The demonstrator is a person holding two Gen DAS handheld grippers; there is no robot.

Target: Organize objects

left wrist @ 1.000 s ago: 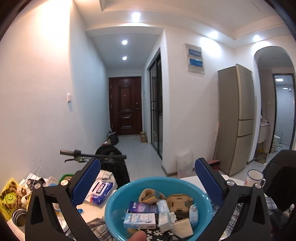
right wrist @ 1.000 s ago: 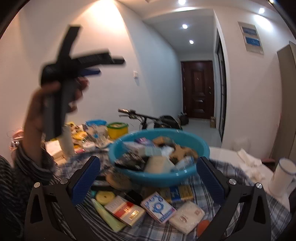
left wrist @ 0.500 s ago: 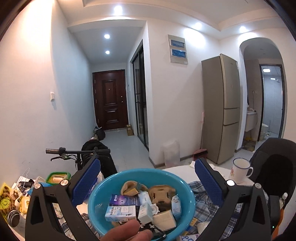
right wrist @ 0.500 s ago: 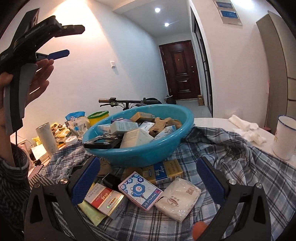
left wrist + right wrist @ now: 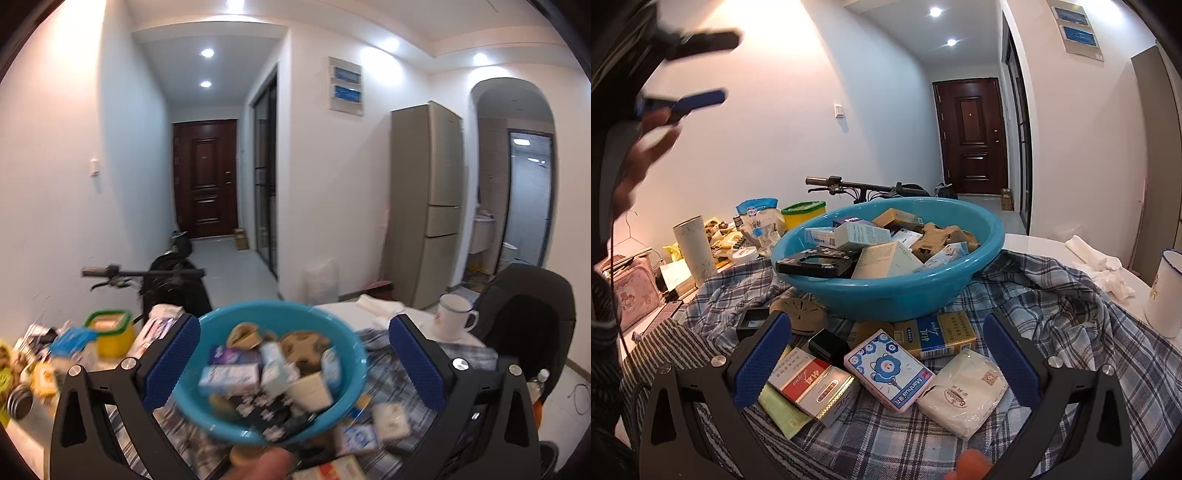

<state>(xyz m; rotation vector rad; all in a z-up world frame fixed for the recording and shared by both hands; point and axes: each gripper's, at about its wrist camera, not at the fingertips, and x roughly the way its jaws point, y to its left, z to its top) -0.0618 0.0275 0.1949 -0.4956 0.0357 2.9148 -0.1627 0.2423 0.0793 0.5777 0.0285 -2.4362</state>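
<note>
A blue plastic basin [image 5: 886, 291] piled with small boxes rests on a plaid cloth [image 5: 1052, 314]; the left wrist view shows the basin [image 5: 343, 373] from above, blurred. Loose packs lie in front of it: a pink box with a blue cartoon [image 5: 890, 369], a white tissue pack [image 5: 964, 391], a red-and-white box [image 5: 812, 380] and a yellow-and-blue box [image 5: 934, 334]. My right gripper [image 5: 886, 362] is open, low over these packs, holding nothing. My left gripper [image 5: 293, 363] is open and empty, held high; in the right wrist view the left gripper [image 5: 713, 70] sits blurred in a hand at upper left.
A white mug [image 5: 1167, 291] stands at the right table edge near crumpled tissues [image 5: 1097, 262]. To the left are a grey tumbler [image 5: 692, 247], a yellow tub with green lid [image 5: 803, 214], snack bags and a pink pouch [image 5: 631, 291]. A black chair [image 5: 524, 332] sits at right.
My right gripper has dropped lower and closer to the loose packs in front of the basin. The left gripper has shifted in the air, still raised. Both stay open.
</note>
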